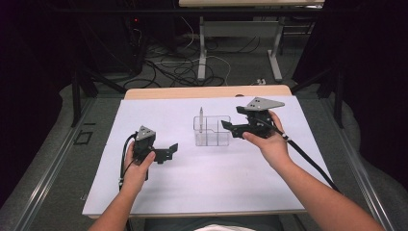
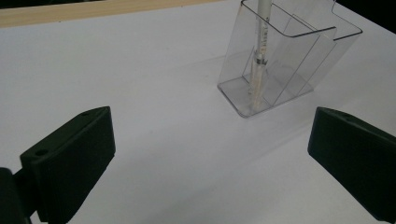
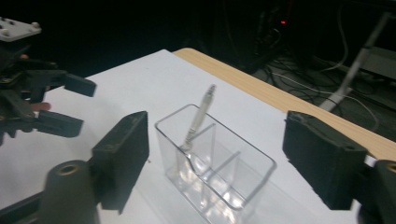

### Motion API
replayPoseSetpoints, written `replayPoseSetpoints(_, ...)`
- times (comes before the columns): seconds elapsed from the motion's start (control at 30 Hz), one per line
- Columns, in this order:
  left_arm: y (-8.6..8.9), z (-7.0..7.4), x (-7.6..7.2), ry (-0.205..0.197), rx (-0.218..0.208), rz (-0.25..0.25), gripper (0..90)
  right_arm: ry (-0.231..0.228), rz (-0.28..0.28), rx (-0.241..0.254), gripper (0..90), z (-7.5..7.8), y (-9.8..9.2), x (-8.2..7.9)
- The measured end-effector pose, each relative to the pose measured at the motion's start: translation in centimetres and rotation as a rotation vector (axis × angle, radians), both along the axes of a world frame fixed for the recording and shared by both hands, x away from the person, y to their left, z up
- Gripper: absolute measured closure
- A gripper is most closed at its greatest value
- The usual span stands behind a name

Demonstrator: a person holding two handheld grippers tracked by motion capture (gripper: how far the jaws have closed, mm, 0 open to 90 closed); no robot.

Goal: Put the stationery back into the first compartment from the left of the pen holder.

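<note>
Pen tip cut off in left gripper view; stands tilted in clear three-compartment holder, 9 o'clock end. Both grippers' fingers wide, empty.

I am working with both forearms bare, no sleeves showing; a strip of white garment is showing at the bottom edge of the high view. My left gripper is wearing a black body, two blocky black jaws with small round holes, a small grey three-cornered plate and a looping black cable. My right gripper is carrying a larger grey plate with dark screws and is trailing a thick black cable.
</note>
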State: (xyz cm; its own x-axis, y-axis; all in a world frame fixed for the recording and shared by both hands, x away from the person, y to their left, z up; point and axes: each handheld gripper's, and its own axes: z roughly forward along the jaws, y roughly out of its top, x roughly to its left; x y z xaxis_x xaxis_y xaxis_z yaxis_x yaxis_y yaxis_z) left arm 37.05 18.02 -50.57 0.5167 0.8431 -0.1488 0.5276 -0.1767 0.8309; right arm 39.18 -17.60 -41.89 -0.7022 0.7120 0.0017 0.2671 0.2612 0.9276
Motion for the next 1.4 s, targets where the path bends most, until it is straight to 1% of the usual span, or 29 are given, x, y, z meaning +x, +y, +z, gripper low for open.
replayPoseSetpoints(0.03, 0.0, 0.0, 0.0, -0.002, -0.002, 0.001, 0.7, 0.002, -0.013, 0.001, 17.8, 0.0, -0.4, 0.0)
replayPoseSetpoints(0.07, 0.1, 0.0, 0.0, -0.002, -0.001, 0.004, 0.7, 0.019, -0.019, -0.007, 15.9, 0.0, -0.8, 0.0)
replayPoseSetpoints(0.13, 0.2, 0.0, 0.1, -0.004, -0.004, 0.006, 0.7, 0.056, -0.049, -0.043, 14.8, 0.0, -1.5, 0.1)
replayPoseSetpoints(0.17, 0.2, 0.0, 0.1, -0.003, -0.005, 0.008, 0.7, 0.063, -0.071, -0.065, 14.5, -0.1, -1.8, 0.1)
replayPoseSetpoints(0.2, 0.2, 0.0, 0.1, -0.003, -0.006, 0.010, 0.7, 0.055, -0.080, -0.069, 14.2, -0.2, -2.2, 0.1)
replayPoseSetpoints(0.27, 0.3, 0.1, 0.1, 0.007, -0.006, 0.010, 0.7, 0.075, -0.102, -0.016, 11.9, -0.7, -2.9, 0.1)
replayPoseSetpoints(0.3, 0.3, 0.1, 0.1, 0.005, -0.008, 0.013, 0.7, 0.083, -0.112, -0.003, 10.4, -0.9, -3.3, 0.2)
replayPoseSetpoints(0.37, 0.5, 0.1, 0.1, 0.005, -0.002, 0.015, 0.7, 0.090, -0.135, 0.011, 6.1, -1.4, -3.9, 0.2)
replayPoseSetpoints(0.4, 0.5, 0.0, 0.1, 0.003, -0.009, 0.021, 0.7, 0.096, -0.136, 0.014, 3.6, -1.7, -4.1, 0.2)
replayPoseSetpoints(0.43, 0.6, 0.0, 0.2, -0.006, -0.006, 0.021, 0.7, 0.103, -0.141, 0.009, 1.3, -1.9, -4.4, 0.3)
replayPoseSetpoints(0.47, 0.6, 0.0, 0.2, -0.001, -0.015, 0.027, 0.7, 0.096, -0.144, 0.002, 0.1, -2.2, -4.7, 0.3)
replayPoseSetpoints(0.5, 0.7, 0.0, 0.2, -0.002, -0.015, 0.027, 0.7, 0.110, -0.153, 0.007, 0.0, -2.5, -4.9, 0.3)
replayPoseSetpoints(0.53, 0.8, 0.0, 0.2, 0.001, -0.004, 0.023, 0.7, 0.104, -0.163, 0.010, 0.0, -2.8, -5.1, 0.4)
replayPoseSetpoints(0.57, 0.9, 0.0, 0.2, 0.001, -0.006, 0.027, 0.7, 0.107, -0.170, -0.005, 0.0, -3.1, -5.3, 0.3)
replayPoseSetpoints(0.6, 1.0, 0.0, 0.3, -0.002, 0.001, 0.025, 0.7, 0.113, -0.179, -0.003, 0.0, -3.5, -5.5, 0.3)
replayPoseSetpoints(0.63, 0.9, -0.1, 0.3, -0.005, -0.015, 0.037, 0.7, 0.113, -0.191, -0.001, 0.0, -3.8, -5.7, 0.4)
replayPoseSetpoints(0.67, 1.0, -0.1, 0.3, 0.001, -0.014, 0.034, 0.7, 0.114, -0.201, 0.009, 0.0, -4.2, -5.9, 0.4)
replayPoseSetpoints(0.7, 1.1, -0.1, 0.3, -0.008, -0.008, 0.035, 0.7, 0.119, -0.209, 0.011, 0.0, -4.5, -6.0, 0.5)
replayPoseSetpoints(0.73, 1.2, -0.1, 0.4, -0.001, -0.007, 0.034, 0.7, 0.123, -0.219, 0.002, 0.0, -4.9, -6.1, 0.5)
replayPoseSetpoints(0.8, 1.3, -0.1, 0.4, -0.001, -0.010, 0.037, 0.7, 0.128, -0.235, -0.020, 0.0, -5.7, -6.4, 0.5)
replayPoseSetpoints(0.9, 1.4, -0.1, 0.5, -0.003, -0.004, 0.039, 0.7, 0.148, -0.254, -0.001, 0.4, -6.8, -7.1, 0.5)
replayPoseSetpoints(0.93, 1.3, -0.2, 0.5, -0.003, -0.014, 0.044, 0.7, 0.153, -0.264, 0.004, 0.6, -7.1, -7.3, 0.5)
replayPoseSetpoints(0.97, 1.3, -0.2, 0.5, -0.004, -0.013, 0.046, 0.7, 0.158, -0.274, 0.007, 0.9, -7.4, -7.6, 0.5)
replayPoseSetpoints(1.0, 1.3, -0.3, 0.5, 0.000, -0.020, 0.050, 0.7, 0.164, -0.284, 0.011, 1.2, -7.7, -7.9, 0.4)
replayPoseSetpoints(1.03, 1.4, -0.2, 0.5, 0.006, -0.015, 0.046, 0.7, 0.168, -0.293, 0.018, 1.4, -8.1, -8.2, 0.4)
replayPoseSetpoints(1.1, 1.3, -0.3, 0.5, 0.001, -0.019, 0.052, 0.7, 0.183, -0.316, 0.023, 1.7, -8.7, -8.9, 0.3)
replayPoseSetpoints(1.27, 1.5, -0.3, 0.6, -0.001, -0.011, 0.052, 0.7, 0.208, -0.371, 0.030, 3.8, -9.8, -10.2, 0.3)
replayPoseSetpoints(1.3, 1.5, -0.3, 0.6, 0.005, -0.004, 0.047, 0.7, 0.210, -0.381, 0.032, 3.9, -10.1, -10.4, 0.3)
replayPoseSetpoints(1.4, 1.5, -0.4, 0.6, 0.012, -0.008, 0.047, 0.8, 0.227, -0.399, 0.034, 4.7, -10.7, -10.8, 0.2)
